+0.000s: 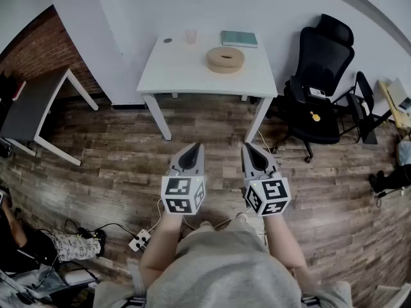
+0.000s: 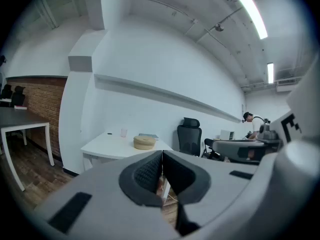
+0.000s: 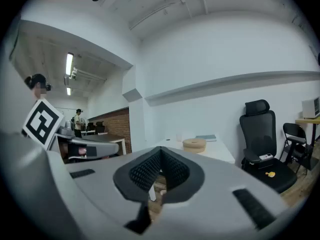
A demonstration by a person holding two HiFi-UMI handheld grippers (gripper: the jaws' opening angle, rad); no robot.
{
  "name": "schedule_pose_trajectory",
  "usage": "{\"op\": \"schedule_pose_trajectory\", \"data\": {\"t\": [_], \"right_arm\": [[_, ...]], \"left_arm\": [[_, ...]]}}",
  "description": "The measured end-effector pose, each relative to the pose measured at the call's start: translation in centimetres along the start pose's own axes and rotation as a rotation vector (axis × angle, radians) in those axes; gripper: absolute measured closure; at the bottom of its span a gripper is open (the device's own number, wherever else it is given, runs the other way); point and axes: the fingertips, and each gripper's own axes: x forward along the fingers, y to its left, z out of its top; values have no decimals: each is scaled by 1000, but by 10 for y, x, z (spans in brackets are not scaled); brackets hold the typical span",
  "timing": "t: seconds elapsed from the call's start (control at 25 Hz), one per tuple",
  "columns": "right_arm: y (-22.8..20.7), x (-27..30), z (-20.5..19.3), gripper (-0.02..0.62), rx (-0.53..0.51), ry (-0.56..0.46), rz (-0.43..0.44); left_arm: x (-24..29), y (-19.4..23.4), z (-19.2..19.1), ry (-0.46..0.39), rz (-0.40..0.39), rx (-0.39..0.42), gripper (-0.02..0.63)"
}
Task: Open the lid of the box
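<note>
The box is a round tan one with its lid on, standing on a white table across the room. It also shows small in the left gripper view as the box and in the right gripper view as the box. My left gripper and right gripper are held side by side above the wooden floor, well short of the table and pointing at it. Both are shut with nothing in them; the jaws meet in the left gripper and in the right gripper.
On the table also stand a clear cup and a teal book. A black office chair sits right of the table, a grey table at far left. A power strip with cables lies on the floor near my feet.
</note>
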Motion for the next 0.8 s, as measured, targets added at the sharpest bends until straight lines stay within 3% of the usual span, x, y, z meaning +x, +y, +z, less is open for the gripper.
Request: {"op": "schedule_pose_trajectory", "data": {"t": [0.52,0.8], "right_arm": [[31,12,4,597,-4,-13,50],[34,12,0,597,23,-5,23]], "left_arm": [[-6,18,4,-3,-17,-1,600],[-9,22,1,11,-31,1,600]]}}
